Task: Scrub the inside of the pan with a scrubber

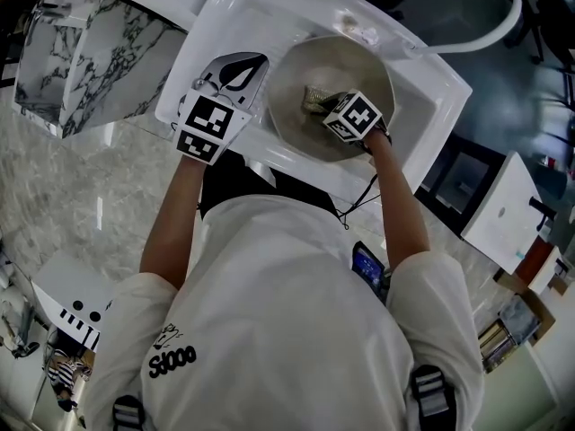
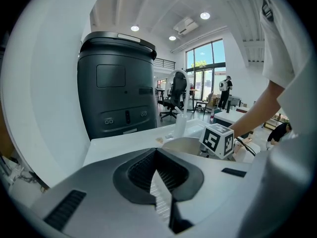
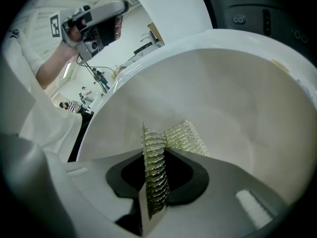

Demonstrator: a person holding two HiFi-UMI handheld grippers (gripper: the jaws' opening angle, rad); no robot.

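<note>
Right gripper [image 3: 154, 185] is clamped tight on a yellowish mesh scrubber [image 3: 184, 135]. One fold is pinched between the jaws and the rest is fanned out against the inner wall of the cream pan [image 3: 237, 103]. Left gripper [image 2: 157, 155] has its jaws pressed together with nothing in them. It's up over the left edge of the white sink [image 1: 429, 106], just beside the pan's rim. The pan itself sits down in that sink. Further back there's a big dark grey bin [image 2: 116, 88].
</note>
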